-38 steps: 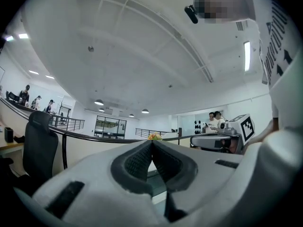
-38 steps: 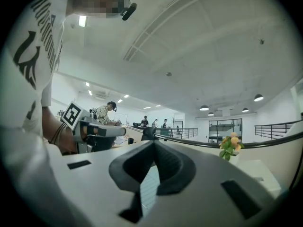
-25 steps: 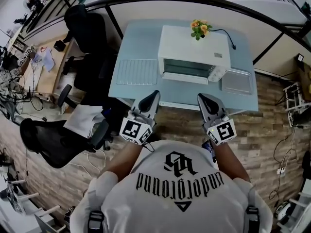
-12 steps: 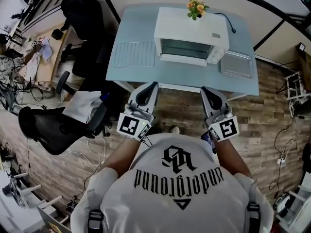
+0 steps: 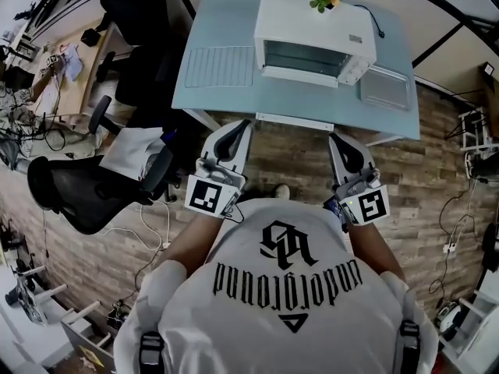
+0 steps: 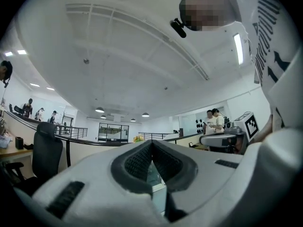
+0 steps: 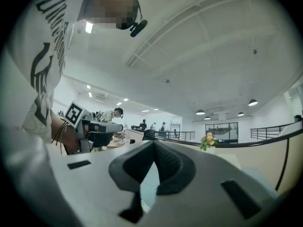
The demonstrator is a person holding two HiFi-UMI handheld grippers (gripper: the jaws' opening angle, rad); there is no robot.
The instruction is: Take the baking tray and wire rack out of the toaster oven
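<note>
Only the head view is showing the table (image 5: pixel 226 104) and what is lying on it. The toaster oven (image 5: pixel 312 22) is sitting toward the back edge. The wire rack (image 5: pixel 218 66) is lying flat to its left, by the left edge, and the baking tray (image 5: pixel 385 88) is lying flat to its right, near the front right corner. Both are already outside the oven.

The gripper views are looking level across the room and catching neither rack nor tray. They are showing only the flowers (image 7: pixel 207 140) that the head view puts on top of the oven, a railing, and people far behind. Each is also catching the other gripper off to one side.

The oven's mouth is facing the front edge, towards the person, with its door seemingly folded down. Its long axis is running along that edge, and the rack's long axis is running the same way. The tray is looking nearly square, so its long axis is hard to call.

The left gripper (image 5: pixel 232 131) and right gripper (image 5: pixel 343 148) are hovering over the floor, short of the front edge and pointing at the table. In their own views, both pairs of jaws are pressing together on nothing.
</note>
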